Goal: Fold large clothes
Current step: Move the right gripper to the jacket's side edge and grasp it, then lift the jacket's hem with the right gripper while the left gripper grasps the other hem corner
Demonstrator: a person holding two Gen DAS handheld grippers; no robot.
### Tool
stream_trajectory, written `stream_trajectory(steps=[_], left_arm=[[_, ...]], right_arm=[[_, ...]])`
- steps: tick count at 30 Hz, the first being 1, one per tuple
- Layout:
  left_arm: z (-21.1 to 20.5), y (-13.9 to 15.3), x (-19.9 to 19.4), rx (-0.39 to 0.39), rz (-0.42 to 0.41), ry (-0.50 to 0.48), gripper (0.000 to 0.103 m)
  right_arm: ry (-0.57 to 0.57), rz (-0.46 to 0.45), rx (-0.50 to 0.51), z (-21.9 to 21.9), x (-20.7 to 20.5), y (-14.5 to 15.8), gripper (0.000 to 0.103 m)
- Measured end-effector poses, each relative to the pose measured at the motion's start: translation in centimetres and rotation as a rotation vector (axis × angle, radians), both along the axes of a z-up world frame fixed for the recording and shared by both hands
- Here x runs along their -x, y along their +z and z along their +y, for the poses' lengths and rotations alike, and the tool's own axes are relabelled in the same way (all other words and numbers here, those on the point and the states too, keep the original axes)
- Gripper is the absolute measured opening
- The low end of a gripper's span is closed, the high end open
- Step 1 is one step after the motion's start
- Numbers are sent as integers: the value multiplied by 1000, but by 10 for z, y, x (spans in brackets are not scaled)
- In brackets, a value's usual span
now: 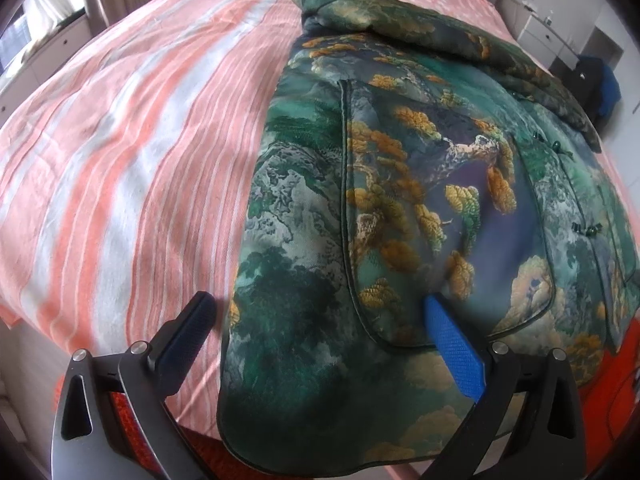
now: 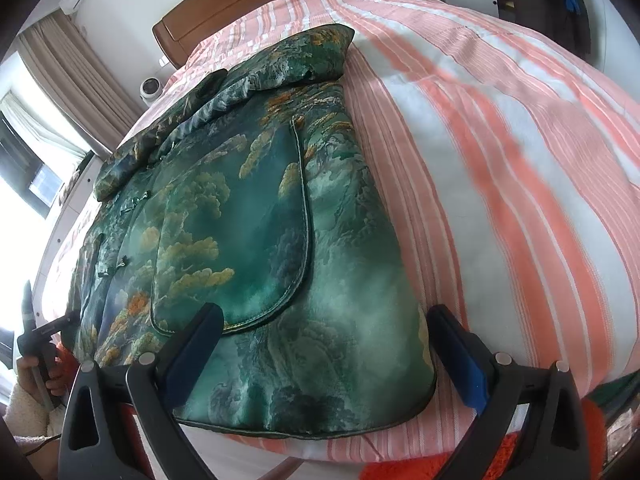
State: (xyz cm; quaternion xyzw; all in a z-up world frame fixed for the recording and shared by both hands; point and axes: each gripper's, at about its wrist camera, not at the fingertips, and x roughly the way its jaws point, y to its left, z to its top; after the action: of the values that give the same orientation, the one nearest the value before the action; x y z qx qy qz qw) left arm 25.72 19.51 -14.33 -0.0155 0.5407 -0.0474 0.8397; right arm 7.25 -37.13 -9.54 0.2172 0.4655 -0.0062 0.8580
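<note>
Green brocade with gold pine and cloud patterns makes up the padded jacket (image 1: pixel 420 208), which lies front up on the pink-and-white striped bedsheet (image 1: pixel 120 168), its hem at the near edge of the bed and its collar toward the wooden headboard (image 2: pixel 240 12). Both sleeves are folded across the chest. The left gripper (image 1: pixel 320 320) is spread wide over one hem corner, the right gripper (image 2: pixel 324 332) equally wide over the other; neither pinches any cloth.

Two low, close wrist views from the bed's (image 1: pixel 120 152) foot, facing headward, both sharing the jacket (image 1: pixel 400 200).
</note>
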Motion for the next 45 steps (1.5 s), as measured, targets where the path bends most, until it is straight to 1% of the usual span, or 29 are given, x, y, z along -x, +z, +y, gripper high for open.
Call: stream_trajectory(steps=[5,9,12,13,14,15,16,17,18,19,20,21,22,23,25,28,30,32,33,34,35,36,37,39,40,41,43,44,45], left_arm=[[4,2,6,12,19,4,103],[1,3,13,22,36,-24,103],[-4,3,19,16,50,-43,102],[-6,4,20,15,55,-48,98],[-8,5,23,20,60,-58,91],[-11,7,25,20,61,-65,87],[-15,10,28,15,62,-73,77],[-18,13,31,8,59,-85,64],[-23,16,34,-1,54,-97,56],[-26,19,37,-14,48,-105,40],[-28,21,40,-29,43,-110,25],[-30,23,43,-30,42,-114,20],[-29,25,45,-21,41,-116,16],[-28,29,50,-7,39,-120,13],[-25,34,59,13,39,-132,12],[-20,38,80,36,79,-152,11],[-16,37,100,32,118,-173,11],[-13,39,116,44,149,-182,10],[-9,42,123,66,160,-181,10],[-6,48,126,88,164,-177,10],[-2,60,126,132,160,-167,10],[2,70,122,164,153,-159,10],[5,83,114,201,138,-151,10],[7,112,90,258,85,-150,10],[6,126,76,272,52,-153,10],[0,146,53,275,0,-154,10],[-9,166,15,272,-67,-150,12],[-20,178,-16,284,-98,-136,19],[-21,182,-42,290,-111,-125,26]], right_arm=[[-6,16,-9,1,-1,3,100],[11,17,-34,3,-1,5,100],[27,28,-21,6,-3,4,100],[36,35,-4,8,-5,3,99],[43,42,10,10,-6,2,96],[48,52,38,12,-7,2,88],[48,57,58,13,-7,2,79],[51,60,84,13,-7,3,74],[54,56,95,13,-6,5,62],[55,53,94,11,-6,5,48],[54,50,85,9,-5,6,39],[53,45,67,6,-4,7,23],[52,42,52,4,-3,8,18],[50,44,41,1,-2,9,17],[64,48,48,2,2,13,14],[105,61,56,5,15,23,13],[133,86,39,7,28,27,13],[162,126,16,11,45,27,13],[169,141,-1,12,52,26,13],[169,159,-48,10,60,26,13],[160,160,-94,6,64,27,13],[140,142,-169,-2,66,32,13],[123,110,-232,-12,65,41,12],[103,43,-318,-28,54,60,12],[103,3,-355,-36,43,73,12],[111,-42,-369,-42,25,88,12],[138,-105,-346,-47,-12,113,12],[138,-136,-306,-48,-39,127,12],[125,-163,-272,-50,-70,136,12]])
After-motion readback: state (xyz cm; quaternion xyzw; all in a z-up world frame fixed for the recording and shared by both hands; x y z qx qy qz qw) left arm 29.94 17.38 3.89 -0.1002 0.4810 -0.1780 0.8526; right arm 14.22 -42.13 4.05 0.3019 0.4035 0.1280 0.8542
